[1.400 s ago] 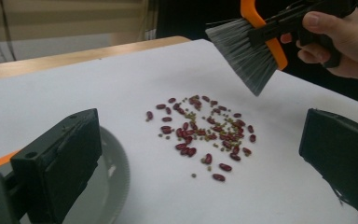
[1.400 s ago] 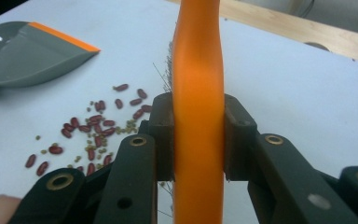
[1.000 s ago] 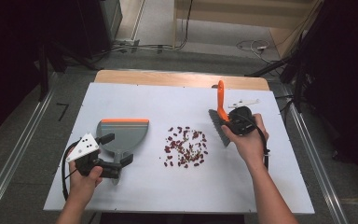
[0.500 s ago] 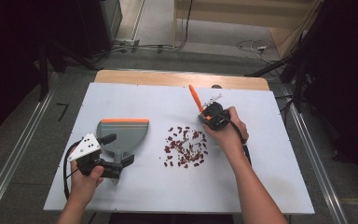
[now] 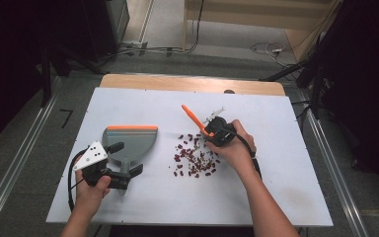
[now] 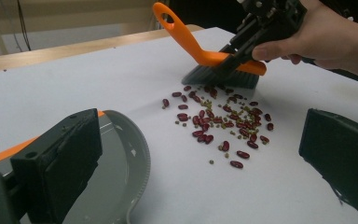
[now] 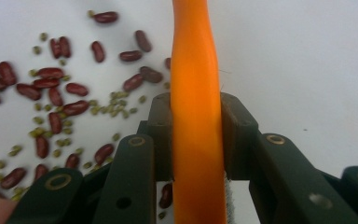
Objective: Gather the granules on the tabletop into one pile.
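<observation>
A pile of red beans mixed with small green ones (image 5: 195, 158) (image 6: 223, 119) (image 7: 51, 93) lies mid-table. My right gripper (image 5: 216, 134) (image 6: 235, 58) (image 7: 198, 135) is shut on the orange handle of a hand brush (image 5: 192, 118) (image 6: 200, 46) (image 7: 191, 56). The brush's dark bristles rest on the table at the pile's far edge. A grey dustpan (image 5: 131, 140) (image 6: 121, 158) with an orange lip lies left of the beans. My left gripper (image 5: 131, 157) (image 6: 198, 126) sits at the pan's handle end, its jaws wide apart on either side of the handle.
The white tabletop (image 5: 286, 163) has bare room to the right and front of the beans. A wooden strip (image 5: 187, 83) runs along its far edge. Cables (image 5: 264, 48) lie on the floor beyond the table.
My right hand has carried the brush left and down from the table's right side to the far edge of the beans, its handle now leaning left. The left hand and dustpan have stayed put.
</observation>
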The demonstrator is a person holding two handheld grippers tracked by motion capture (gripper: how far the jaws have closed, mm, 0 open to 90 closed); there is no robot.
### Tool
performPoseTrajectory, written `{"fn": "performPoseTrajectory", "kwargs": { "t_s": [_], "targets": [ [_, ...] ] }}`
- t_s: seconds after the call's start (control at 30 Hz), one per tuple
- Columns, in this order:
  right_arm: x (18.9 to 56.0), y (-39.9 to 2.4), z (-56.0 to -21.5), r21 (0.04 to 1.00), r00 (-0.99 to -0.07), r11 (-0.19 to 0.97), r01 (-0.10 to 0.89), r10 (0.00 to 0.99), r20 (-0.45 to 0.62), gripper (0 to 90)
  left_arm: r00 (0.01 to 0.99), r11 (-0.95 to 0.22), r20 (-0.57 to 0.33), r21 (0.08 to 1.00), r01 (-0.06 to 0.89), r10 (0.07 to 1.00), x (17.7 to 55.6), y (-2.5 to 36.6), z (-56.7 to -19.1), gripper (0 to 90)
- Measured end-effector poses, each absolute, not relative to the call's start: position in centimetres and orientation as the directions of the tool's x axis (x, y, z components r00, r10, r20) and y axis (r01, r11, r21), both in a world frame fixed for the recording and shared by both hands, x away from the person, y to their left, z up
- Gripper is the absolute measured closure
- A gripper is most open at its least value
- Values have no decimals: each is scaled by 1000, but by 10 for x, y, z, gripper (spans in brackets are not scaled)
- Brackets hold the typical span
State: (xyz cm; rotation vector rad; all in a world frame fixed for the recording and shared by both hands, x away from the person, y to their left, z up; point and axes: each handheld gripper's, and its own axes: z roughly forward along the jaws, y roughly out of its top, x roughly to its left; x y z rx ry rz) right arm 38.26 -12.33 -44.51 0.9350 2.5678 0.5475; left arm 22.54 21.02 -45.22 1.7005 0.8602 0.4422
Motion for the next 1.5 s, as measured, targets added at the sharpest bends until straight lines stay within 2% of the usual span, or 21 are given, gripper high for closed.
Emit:
{"fn": "performPoseTrajectory", "kwargs": {
  "t_s": [0.43,0.8,1.2,1.3,1.5],
  "targets": [
    [360,-125,-445,456,-765,748,483,613,-195,675,664,-104,-151,939,328,733,228,210,-454,0],
    [380,-139,-430,521,-756,733,438,613,-227,687,660,-102,-152,939,330,736,229,211,-455,0],
    [417,-96,-437,478,-807,809,342,513,-293,688,667,-103,-154,939,329,729,228,210,-456,0],
    [418,-85,-442,488,-837,802,344,498,-228,686,664,-97,-159,938,332,730,228,211,-456,0],
    [410,-75,-447,445,-875,844,301,430,-224,677,667,-100,-157,939,330,728,228,209,-455,0]
  ]
}}
